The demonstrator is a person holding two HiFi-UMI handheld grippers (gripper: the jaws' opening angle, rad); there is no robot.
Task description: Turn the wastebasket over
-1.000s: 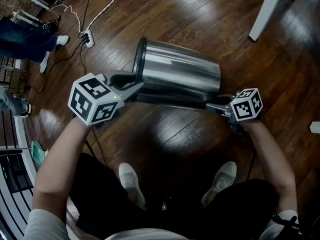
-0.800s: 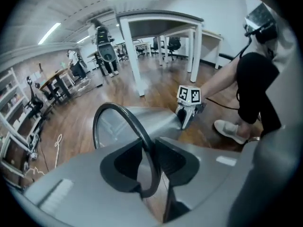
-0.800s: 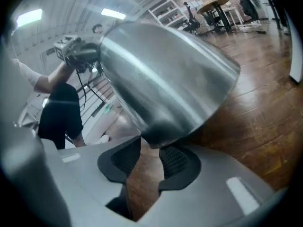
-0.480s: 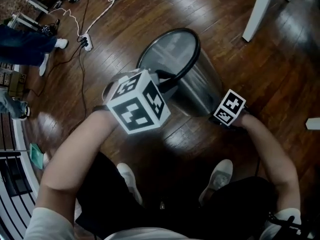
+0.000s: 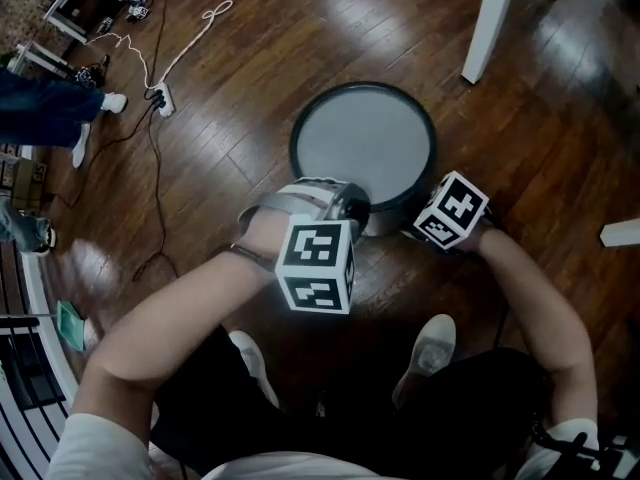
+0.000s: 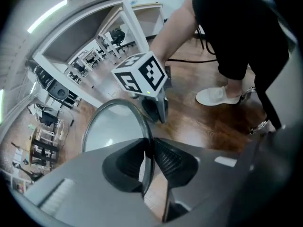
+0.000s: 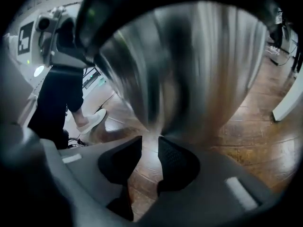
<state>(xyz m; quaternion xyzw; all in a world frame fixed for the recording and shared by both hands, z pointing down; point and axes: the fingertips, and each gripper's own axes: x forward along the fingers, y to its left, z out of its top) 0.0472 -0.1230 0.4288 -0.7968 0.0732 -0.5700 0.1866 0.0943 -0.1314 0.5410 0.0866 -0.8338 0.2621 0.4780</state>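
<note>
The steel wastebasket (image 5: 365,148) stands upright on the wooden floor with its mouth up, and I look down into it. My left gripper (image 5: 355,208) is shut on the near part of its dark rim. The thin rim (image 6: 147,141) runs between the pads of the left gripper (image 6: 147,151). My right gripper (image 5: 412,230) sits low by the basket's near right side. Its jaws are closing with a narrow gap. Only floor shows between the pads of the right gripper (image 7: 150,148), and the blurred steel wall (image 7: 189,65) rises just past the tips.
A white table leg (image 5: 487,18) stands beyond the basket. A power strip with cables (image 5: 160,98) lies at the far left, next to another person's legs (image 5: 55,108). My own shoes (image 5: 432,353) are close under the grippers. A white object (image 5: 620,233) lies at the right edge.
The wastebasket swung from lying on its side to standing upright, mouth up. My left gripper rolled over and moved right with the rim in it. The right gripper stayed by the base.
</note>
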